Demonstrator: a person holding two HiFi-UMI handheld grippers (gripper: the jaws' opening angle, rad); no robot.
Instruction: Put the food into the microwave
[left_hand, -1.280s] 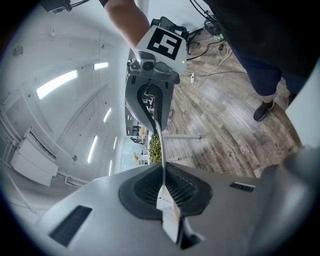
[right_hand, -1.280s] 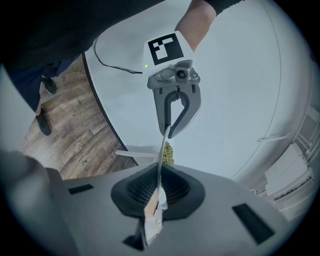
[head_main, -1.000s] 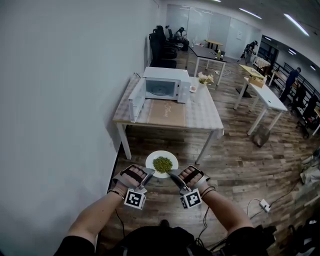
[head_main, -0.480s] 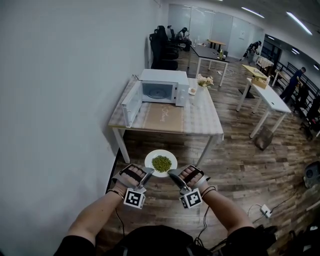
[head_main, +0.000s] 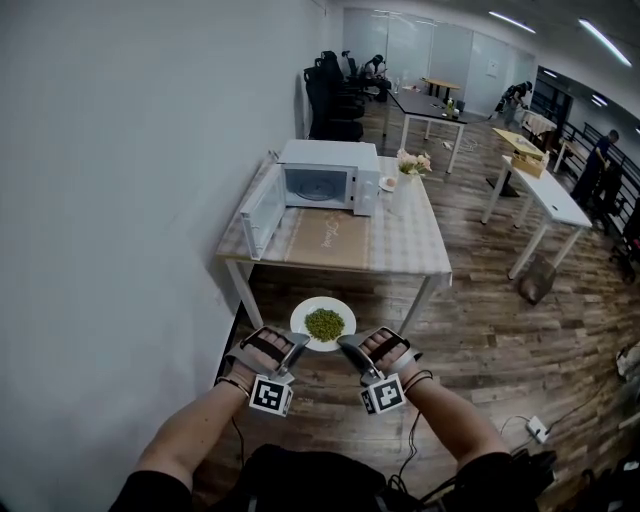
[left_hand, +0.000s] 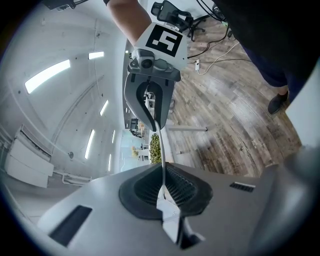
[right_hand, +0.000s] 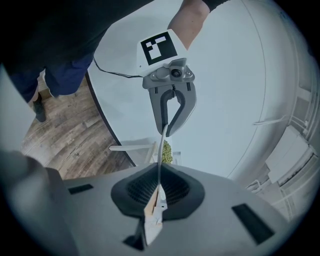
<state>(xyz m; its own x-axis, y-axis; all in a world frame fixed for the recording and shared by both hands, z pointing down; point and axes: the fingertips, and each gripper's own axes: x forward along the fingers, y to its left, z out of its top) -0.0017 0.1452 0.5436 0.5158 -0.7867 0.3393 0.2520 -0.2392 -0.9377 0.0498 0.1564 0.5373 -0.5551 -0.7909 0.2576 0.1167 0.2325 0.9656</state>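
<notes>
A white plate (head_main: 303, 316) with a heap of green food (head_main: 325, 325) hangs level in front of me, above the wooden floor. My left gripper (head_main: 296, 346) is shut on its left rim and my right gripper (head_main: 346, 348) is shut on its right rim. In the left gripper view the plate (left_hand: 161, 167) shows edge-on, running from my jaws to the right gripper opposite. The right gripper view shows the plate (right_hand: 160, 162) the same way, with food (right_hand: 166, 151) above it. Ahead, a white microwave (head_main: 328, 178) stands on a table (head_main: 400, 240), its door (head_main: 262, 205) swung open to the left.
A white wall runs close along my left. A small flower vase (head_main: 408, 165) and a small dish (head_main: 387, 183) stand right of the microwave. Further desks (head_main: 545, 200), black chairs (head_main: 330, 95) and people are in the back of the room.
The table and microwave have shifted slightly in the head view as I move. Both grippers keep their hold on the plate, in the same pose.
</notes>
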